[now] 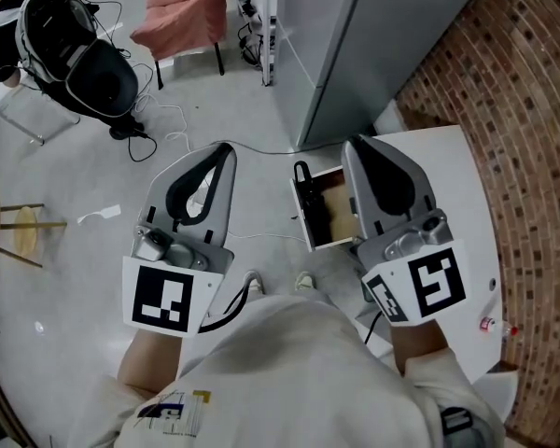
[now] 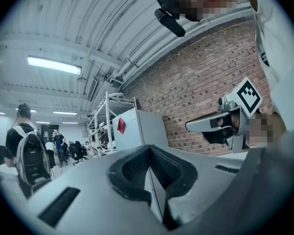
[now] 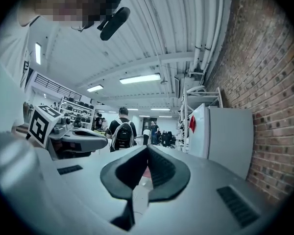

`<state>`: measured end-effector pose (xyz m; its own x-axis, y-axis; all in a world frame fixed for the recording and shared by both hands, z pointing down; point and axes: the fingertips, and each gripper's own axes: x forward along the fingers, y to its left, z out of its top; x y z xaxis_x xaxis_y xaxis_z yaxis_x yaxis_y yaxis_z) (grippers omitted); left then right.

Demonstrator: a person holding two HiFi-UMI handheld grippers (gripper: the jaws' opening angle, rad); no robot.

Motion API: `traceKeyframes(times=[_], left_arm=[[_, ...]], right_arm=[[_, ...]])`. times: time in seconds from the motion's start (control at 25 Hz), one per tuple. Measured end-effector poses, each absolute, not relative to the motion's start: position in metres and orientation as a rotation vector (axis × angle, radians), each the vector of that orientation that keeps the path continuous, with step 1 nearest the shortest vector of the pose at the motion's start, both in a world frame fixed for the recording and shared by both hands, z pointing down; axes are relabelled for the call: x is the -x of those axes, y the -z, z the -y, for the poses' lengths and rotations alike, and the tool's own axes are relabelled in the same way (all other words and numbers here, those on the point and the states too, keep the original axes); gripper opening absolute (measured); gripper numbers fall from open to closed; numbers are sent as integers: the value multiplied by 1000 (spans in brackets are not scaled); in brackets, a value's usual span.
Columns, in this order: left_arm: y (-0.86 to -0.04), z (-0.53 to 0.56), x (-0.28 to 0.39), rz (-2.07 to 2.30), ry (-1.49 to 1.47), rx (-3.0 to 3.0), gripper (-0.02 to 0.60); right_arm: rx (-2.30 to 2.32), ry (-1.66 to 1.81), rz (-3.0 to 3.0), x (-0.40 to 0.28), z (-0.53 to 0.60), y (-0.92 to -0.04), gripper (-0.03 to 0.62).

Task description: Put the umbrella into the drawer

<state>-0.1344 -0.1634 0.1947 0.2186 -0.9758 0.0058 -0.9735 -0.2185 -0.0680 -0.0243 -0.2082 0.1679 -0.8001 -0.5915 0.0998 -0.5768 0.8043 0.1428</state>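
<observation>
A black folded umbrella [image 1: 306,197] lies inside the open drawer [image 1: 334,215] of a white cabinet [image 1: 453,171], along the drawer's left wall, its strap loop towards the far end. I hold both grippers level, high above the floor and apart from the umbrella. My left gripper [image 1: 227,147] is shut with nothing between its jaws; in the left gripper view its tips [image 2: 149,147] meet against the room behind. My right gripper [image 1: 347,144] hangs over the drawer's right side, also shut and empty, and its tips [image 3: 147,147] touch.
A tall grey cabinet [image 1: 341,45] stands just beyond the drawer, and a brick wall [image 1: 523,157] runs along the right. On the floor are a white cable [image 1: 261,147], a pink chair [image 1: 189,12], black bags [image 1: 79,49] and a wooden stool [image 1: 9,224]. People stand far off [image 3: 121,131].
</observation>
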Motion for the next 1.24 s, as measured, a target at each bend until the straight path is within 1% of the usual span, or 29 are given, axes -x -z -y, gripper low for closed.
traceKeyframes(times=[0.28, 0.44, 1.24], left_arm=[[-223, 159, 130, -1954, 118, 2504, 8], [-226, 157, 133, -1969, 109, 2502, 8], [-209, 141, 115, -1916, 107, 2509, 8]], right_arm=[[-885, 47, 2820, 25, 204, -199, 8], [-870, 27, 2813, 28, 200, -207, 8], [-903, 49, 2845, 20, 188, -187, 8]])
